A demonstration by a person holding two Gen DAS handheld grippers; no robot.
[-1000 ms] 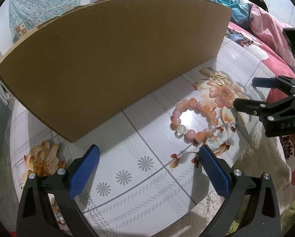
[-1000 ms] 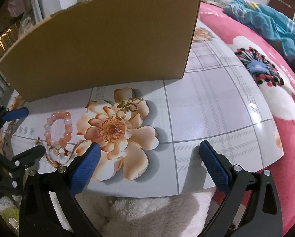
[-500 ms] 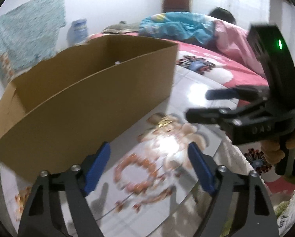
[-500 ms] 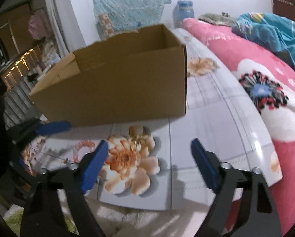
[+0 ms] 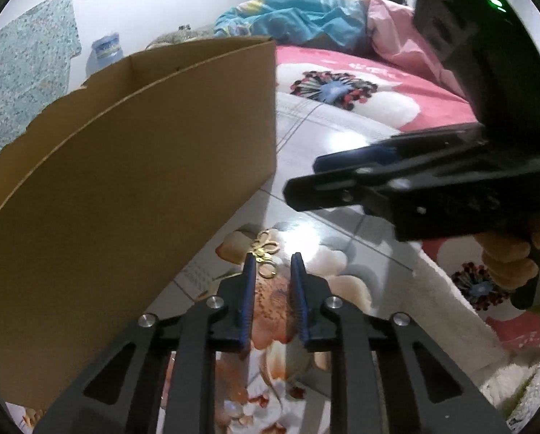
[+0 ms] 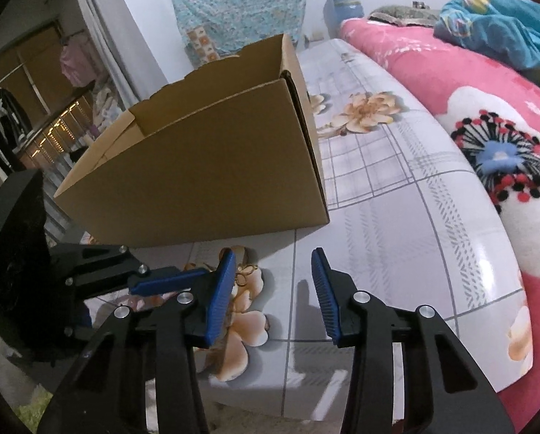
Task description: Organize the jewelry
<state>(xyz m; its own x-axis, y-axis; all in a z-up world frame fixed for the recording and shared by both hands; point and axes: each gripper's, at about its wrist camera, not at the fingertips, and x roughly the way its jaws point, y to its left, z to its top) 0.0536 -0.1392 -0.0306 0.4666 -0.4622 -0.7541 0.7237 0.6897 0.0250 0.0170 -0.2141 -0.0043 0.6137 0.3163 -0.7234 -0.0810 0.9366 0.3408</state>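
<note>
Both grippers have swung up off the bench – left gripper [image 5: 271, 266] and right gripper [image 6: 271, 275] fingers closing on nothing, gold earrings [image 5: 266, 249] still lying by the cardboard box [image 5: 132, 166] – so nothing's sorted yet.

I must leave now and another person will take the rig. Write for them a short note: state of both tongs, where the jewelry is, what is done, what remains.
Left tongs: jaws closing, nearly together, nothing between them; tips hang just short of the gold jewelry.
Right tongs: jaws closing, still apart, empty.
Gold jewelry: lies on the flower print of the table, close to the front of the cardboard box.
Bead bracelet: not in either view now.
Box: open at the top; its inside cannot be seen.
Done: nothing visibly picked up or put away.
Left: pick up the gold piece, find the bracelet, probably place both in the box.
</note>
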